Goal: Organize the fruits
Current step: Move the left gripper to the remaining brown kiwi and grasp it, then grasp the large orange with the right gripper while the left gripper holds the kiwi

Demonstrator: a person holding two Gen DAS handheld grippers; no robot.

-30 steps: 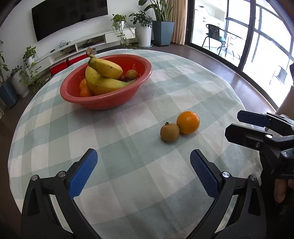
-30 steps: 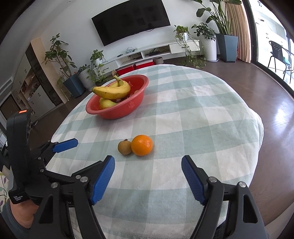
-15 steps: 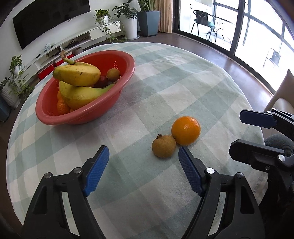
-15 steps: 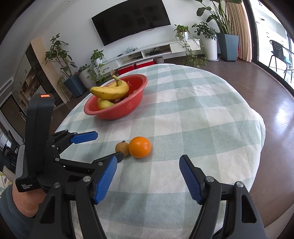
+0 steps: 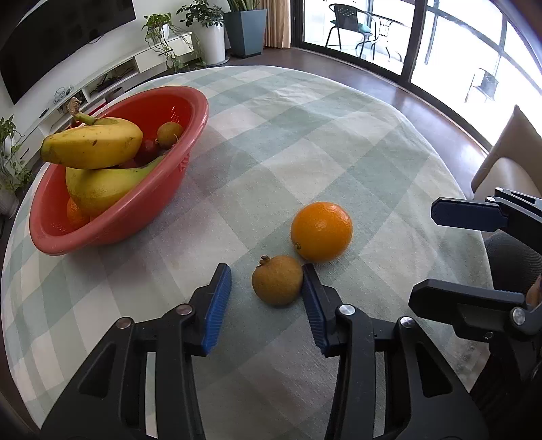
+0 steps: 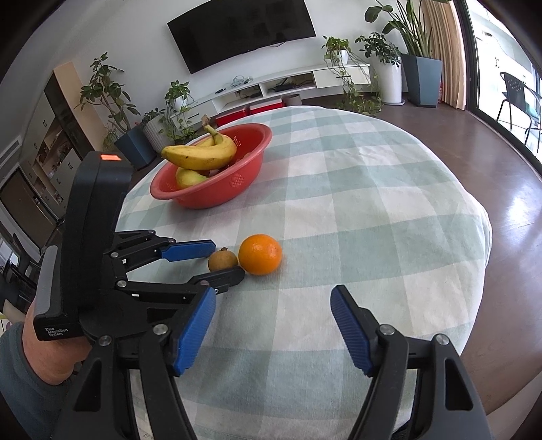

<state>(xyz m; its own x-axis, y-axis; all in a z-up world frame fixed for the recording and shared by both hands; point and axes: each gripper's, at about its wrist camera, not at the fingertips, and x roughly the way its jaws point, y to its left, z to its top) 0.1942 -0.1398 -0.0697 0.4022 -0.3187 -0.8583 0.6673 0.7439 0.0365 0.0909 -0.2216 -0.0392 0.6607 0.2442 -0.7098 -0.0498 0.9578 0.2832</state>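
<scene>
**Left jaws closing around a brown fruit beside the orange**

The red bowl (image 5: 111, 216) sits toward the far left of the table (image 5: 338, 142). In it two bananas (image 5: 91, 145) lie stacked, the upper one across the lower, with its stem pointing to the wall. Behind them lie a small brown fruit (image 5: 169, 133) and something dark red; an orange fruit shows under the lower banana at the near wall.

On the cloth, well apart from the bowl, an orange (image 5: 321, 231) and a brown fruit (image 5: 277, 284) rest touching each other. The left hand-held gripper (image 5: 266, 298) is narrowing: the brown fruit is between its blue pads, the right pad at the fruit's side, the left pad still apart from it. In the right wrist view the same gripper (image 6: 223, 262) reaches in from the left, one finger behind the brown fruit (image 6: 222, 260) and one in front, with the orange (image 6: 260, 254) just beside it.

The right hand-held gripper (image 6: 272, 328) hovers near, jaws half wide, with nothing between them.

The table is round, under a pale green and white checked cloth. Behind it are a wall-mounted TV (image 6: 244, 30), a low white shelf (image 6: 288, 86), several potted plants (image 6: 382, 67), dark wooden floor and glass doors with a chair outside.
</scene>
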